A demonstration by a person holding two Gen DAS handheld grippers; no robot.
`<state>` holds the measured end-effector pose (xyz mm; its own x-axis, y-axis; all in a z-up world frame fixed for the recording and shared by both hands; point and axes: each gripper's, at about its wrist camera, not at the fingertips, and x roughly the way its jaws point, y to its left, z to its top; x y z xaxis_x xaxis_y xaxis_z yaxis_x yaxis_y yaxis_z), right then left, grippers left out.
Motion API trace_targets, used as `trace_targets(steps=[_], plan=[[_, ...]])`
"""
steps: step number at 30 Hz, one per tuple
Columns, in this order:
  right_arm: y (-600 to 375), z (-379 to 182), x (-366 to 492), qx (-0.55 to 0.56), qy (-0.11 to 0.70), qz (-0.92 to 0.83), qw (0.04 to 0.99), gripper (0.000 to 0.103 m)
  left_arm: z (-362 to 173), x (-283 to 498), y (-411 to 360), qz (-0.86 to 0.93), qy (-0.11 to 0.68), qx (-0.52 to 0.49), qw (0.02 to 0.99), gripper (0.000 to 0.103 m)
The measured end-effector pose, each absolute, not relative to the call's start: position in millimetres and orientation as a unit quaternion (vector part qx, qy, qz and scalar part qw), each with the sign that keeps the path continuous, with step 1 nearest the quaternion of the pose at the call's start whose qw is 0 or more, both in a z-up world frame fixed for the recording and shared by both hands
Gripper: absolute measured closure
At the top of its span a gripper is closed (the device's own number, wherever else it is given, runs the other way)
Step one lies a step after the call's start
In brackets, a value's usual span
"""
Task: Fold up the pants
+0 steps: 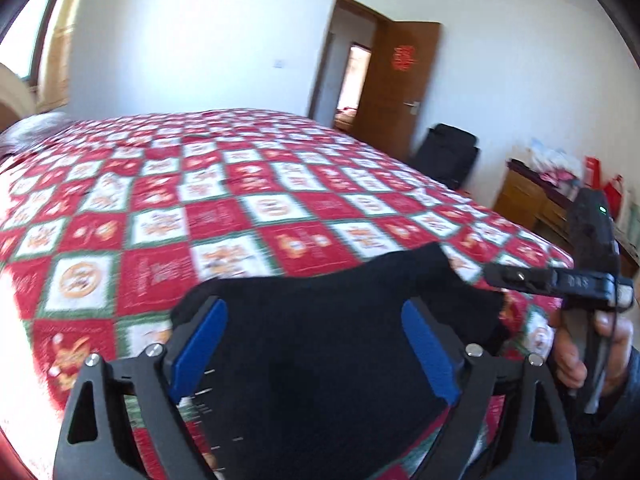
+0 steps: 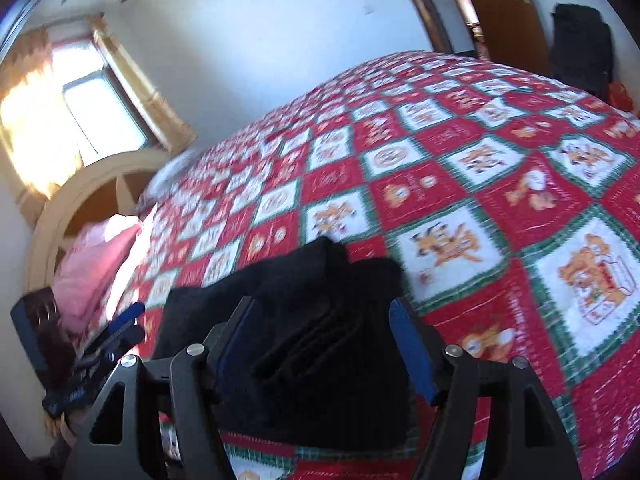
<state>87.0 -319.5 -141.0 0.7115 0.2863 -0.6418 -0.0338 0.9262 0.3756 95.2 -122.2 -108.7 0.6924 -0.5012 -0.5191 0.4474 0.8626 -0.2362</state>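
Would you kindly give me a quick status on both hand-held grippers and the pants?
Left hand-held gripper open over black pants. Right hand-held gripper open, nothing gripped. Pants lie bunched in layers on quilt. Nothing in the way.

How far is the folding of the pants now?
Mostly done, it seems: the pants lie on the quilt as a compact bundle with stacked layers showing. Both grippers, left and right, are open around it, gripping nothing. Left: perhaps a last fold or smoothing; blur hides the finer state.
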Motion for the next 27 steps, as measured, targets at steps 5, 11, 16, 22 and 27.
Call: trace_targets(steps=[5,11,16,22,27], plan=[[-309,-163,93,0.133,0.417,0.080,0.895,0.071,-132,109,-103,-0.230,0.329,-0.078,0.913,0.008],[-316,-142,74,0.142,0.384,0.101,0.907,0.086,-140,113,-99,-0.219,0.335,-0.087,0.912,0.003],[-330,-159,71,0.151,0.410,0.073,0.897,0.086,-148,116,-99,-0.211,0.342,-0.079,0.912,0.000],[-337,-159,72,0.148,0.408,0.052,0.899,0.074,-160,121,-97,-0.194,0.365,-0.070,0.908,0.000],[-323,-125,65,0.106,0.331,0.032,0.937,0.051,-154,123,-97,-0.181,0.355,-0.069,0.915,0.000]])
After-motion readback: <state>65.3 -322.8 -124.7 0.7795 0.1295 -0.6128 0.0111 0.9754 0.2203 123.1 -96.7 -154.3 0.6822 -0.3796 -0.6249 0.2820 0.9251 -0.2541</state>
